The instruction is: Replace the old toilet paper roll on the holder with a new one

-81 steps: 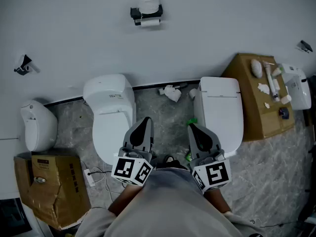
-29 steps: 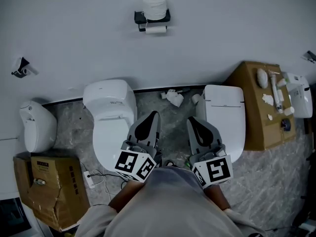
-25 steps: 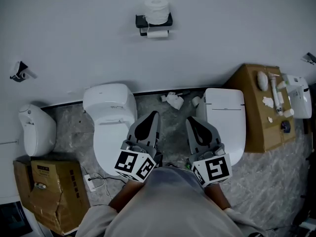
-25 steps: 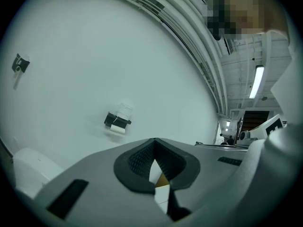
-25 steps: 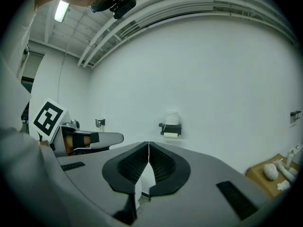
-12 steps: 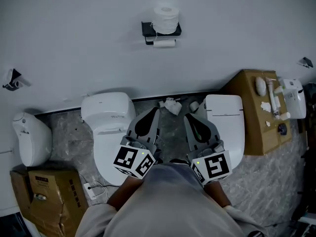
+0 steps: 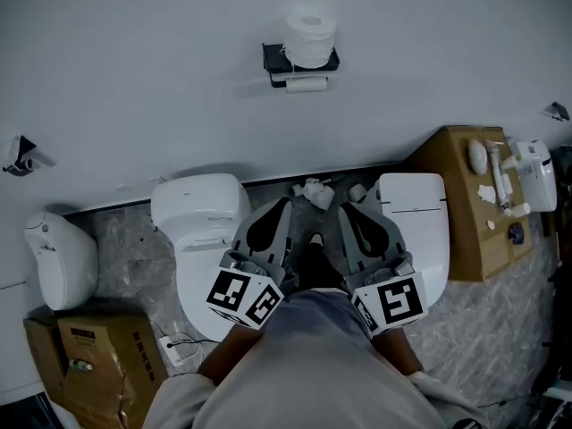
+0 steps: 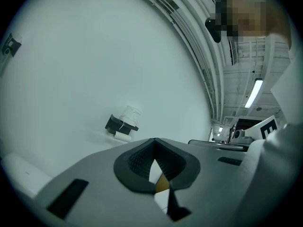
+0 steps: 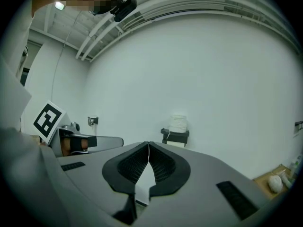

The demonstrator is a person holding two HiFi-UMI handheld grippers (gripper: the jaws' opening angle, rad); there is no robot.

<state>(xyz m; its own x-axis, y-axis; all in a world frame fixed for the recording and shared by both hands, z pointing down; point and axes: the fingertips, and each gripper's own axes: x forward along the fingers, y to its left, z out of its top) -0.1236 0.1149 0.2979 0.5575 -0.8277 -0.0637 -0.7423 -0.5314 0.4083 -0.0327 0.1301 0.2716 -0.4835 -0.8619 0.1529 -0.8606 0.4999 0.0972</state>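
White roll (image 7: pixel 310 36) atop wall holder (image 7: pixel 300 59), well beyond left tongs (image 7: pixel 284 206), right tongs (image 7: pixel 343 211)

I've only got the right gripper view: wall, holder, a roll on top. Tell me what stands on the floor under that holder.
Observer: The head view shows two toilets against the wall, the left toilet and the right toilet. The gap between them lies below the holder.
Operator: Report anything lying in that gap.
Observer: Crumpled paper lies on the floor at the foot of the wall.
Operator: Now give me the left gripper's jaws.
Observer: The left gripper view shows the left gripper with its jaws together and nothing between them.
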